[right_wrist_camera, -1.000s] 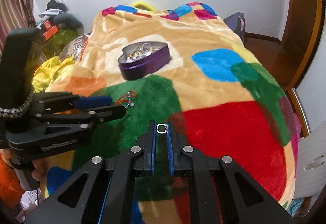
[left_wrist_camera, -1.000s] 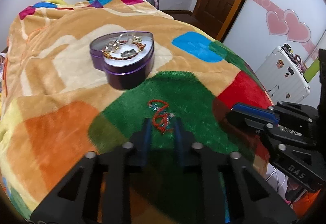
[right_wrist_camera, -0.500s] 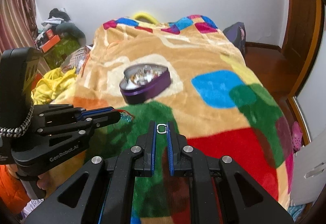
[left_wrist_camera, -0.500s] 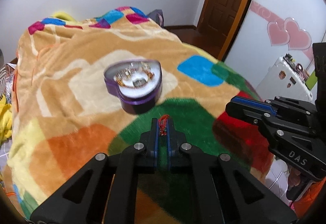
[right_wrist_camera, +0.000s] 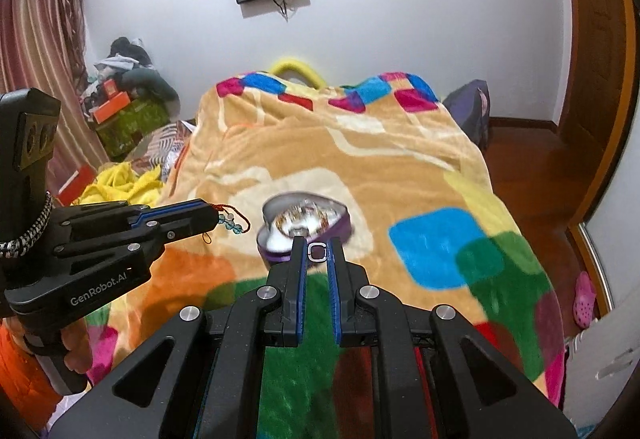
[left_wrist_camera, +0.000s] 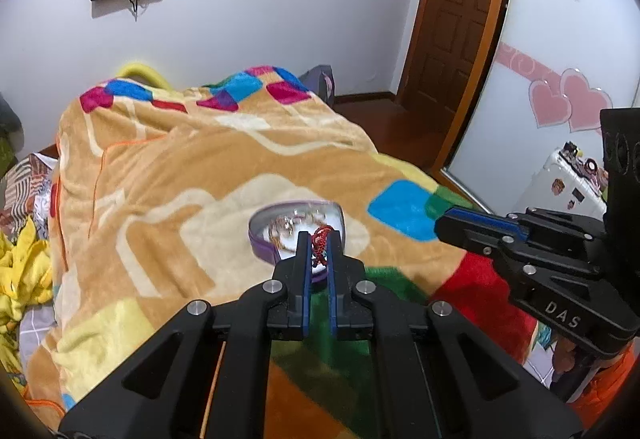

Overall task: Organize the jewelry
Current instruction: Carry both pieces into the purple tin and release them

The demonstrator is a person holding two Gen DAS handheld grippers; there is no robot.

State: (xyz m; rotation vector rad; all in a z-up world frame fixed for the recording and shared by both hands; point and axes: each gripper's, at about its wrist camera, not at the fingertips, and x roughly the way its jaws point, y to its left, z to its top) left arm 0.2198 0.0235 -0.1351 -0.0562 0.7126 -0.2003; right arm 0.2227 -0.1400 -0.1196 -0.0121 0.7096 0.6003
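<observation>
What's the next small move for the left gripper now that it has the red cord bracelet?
Probably carry it a little further forward over the heart-shaped tin, then open. The left gripper is shut on the red cord bracelet, held above the blanket; in the right wrist view its beads hang short of the tin's rim. The right gripper holds a silver ring and can follow.

One heart tin (left_wrist_camera: 262, 235), two claws (left_wrist_camera: 319, 239), one bracelet (left_wrist_camera: 319, 238), one ring (right_wrist_camera: 318, 252)
</observation>
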